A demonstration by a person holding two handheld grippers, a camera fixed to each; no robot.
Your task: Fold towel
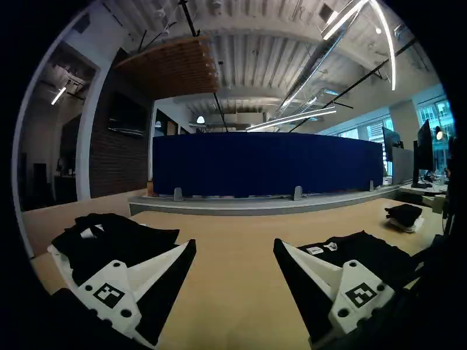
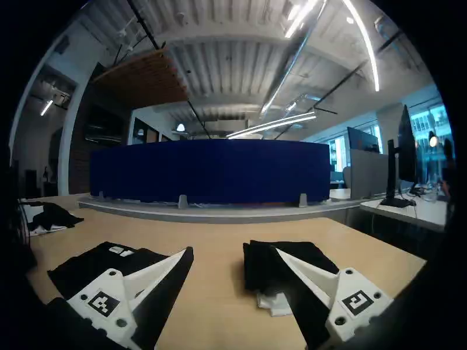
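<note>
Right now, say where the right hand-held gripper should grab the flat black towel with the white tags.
Probably at its nearest corner, coming in low from the front. The black towel lies flat on the table, so only an edge offers anything to pinch. The right hand-held gripper is open.

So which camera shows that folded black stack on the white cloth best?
The right gripper view: the folded black stack lies close and large, edges clear. The left gripper view shows it small, far off at right.
</note>
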